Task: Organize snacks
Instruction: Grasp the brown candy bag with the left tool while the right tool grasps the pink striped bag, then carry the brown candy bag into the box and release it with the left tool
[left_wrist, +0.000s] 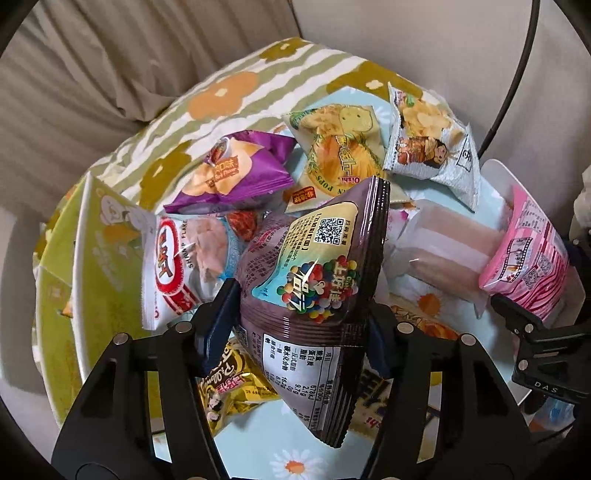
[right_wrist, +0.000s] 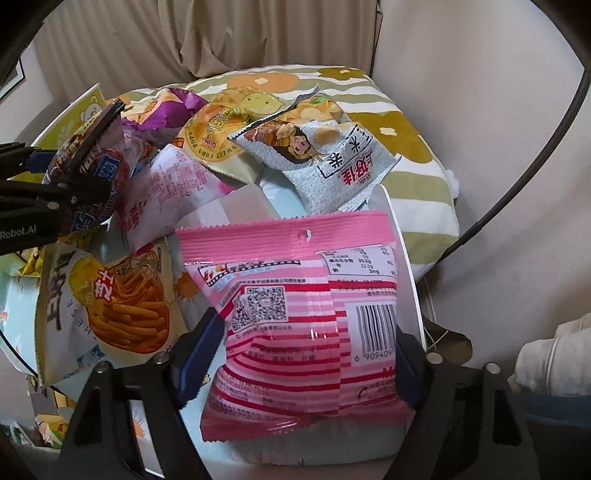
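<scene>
Currently the left gripper (left_wrist: 301, 317) is clamped on a brown candy bag (left_wrist: 317, 280), held tilted above the snack pile. Right gripper (right_wrist: 308, 354) is clamped on a pink bag (right_wrist: 295, 314), back side up, barcode visible. Below, on a daisy-print cloth (left_wrist: 291, 461): a white shrimp-flake bag (left_wrist: 181, 266), purple chip bag (left_wrist: 229, 173), yellow corn-pop bag (left_wrist: 340, 147), and a grey-white chip bag (right_wrist: 325, 155). Cheese-stick bag (right_wrist: 110, 306) lies left of the pink bag. Flowered cushion (left_wrist: 229, 92) behind.
</scene>
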